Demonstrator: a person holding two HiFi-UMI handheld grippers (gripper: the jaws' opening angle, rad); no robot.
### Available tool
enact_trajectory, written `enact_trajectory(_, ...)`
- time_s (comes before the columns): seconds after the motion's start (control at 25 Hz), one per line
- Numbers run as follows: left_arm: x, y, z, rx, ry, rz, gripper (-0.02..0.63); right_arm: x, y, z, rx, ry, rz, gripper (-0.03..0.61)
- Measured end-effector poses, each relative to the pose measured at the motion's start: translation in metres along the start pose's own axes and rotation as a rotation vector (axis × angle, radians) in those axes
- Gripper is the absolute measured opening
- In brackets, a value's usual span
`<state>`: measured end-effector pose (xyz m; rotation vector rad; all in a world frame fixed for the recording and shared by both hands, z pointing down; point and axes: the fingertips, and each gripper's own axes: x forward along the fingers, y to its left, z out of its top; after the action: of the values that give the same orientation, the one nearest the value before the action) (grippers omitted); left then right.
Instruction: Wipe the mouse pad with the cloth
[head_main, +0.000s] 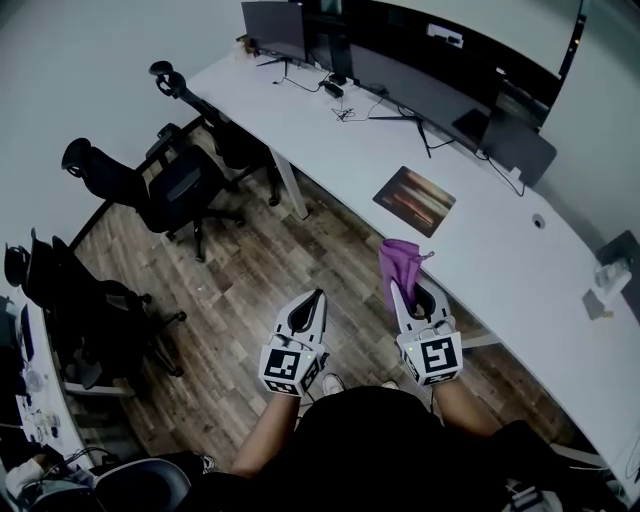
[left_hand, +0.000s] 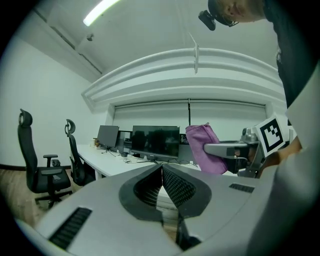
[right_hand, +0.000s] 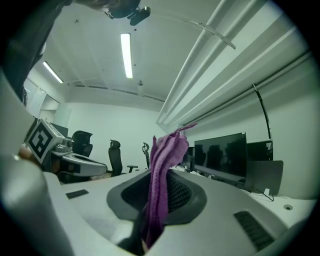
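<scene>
Right tool (head_main: 404, 292) clamped on the purple cloth (head_main: 397, 262), held in the air near the pad (head_main: 414, 200), which lies on the tabletop (head_main: 520, 260). Left tool (head_main: 319, 296) closed and empty, farther from the pad. Risk: wiping may drag the unsteadied pad, or the cloth may slip from its narrow pinch.

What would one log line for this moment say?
right gripper: shut on purple cloth | left gripper: shut, empty | mouse pad: on desk, untouched

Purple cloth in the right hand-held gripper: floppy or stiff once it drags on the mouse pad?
Likely floppy: the cloth bunches in folds where the right hand-held gripper pinches it. Probably light, as its free end stands up. May crumple on the mouse pad.
</scene>
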<state>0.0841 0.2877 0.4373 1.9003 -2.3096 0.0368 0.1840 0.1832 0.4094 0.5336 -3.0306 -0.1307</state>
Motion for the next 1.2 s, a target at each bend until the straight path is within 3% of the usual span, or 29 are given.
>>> enact_trajectory(0.76,-0.001,0.063,-0.004,0.03,0.018,-0.123,0.021,0.05,0.056,0.003,0.006,0.042,-0.003,0.064)
enact_trajectory(1.2,0.046,0.085,-0.005,0.057,0.048,-0.129,0.021,0.098,0.024,-0.007,0.025,0.052,-0.009,0.064)
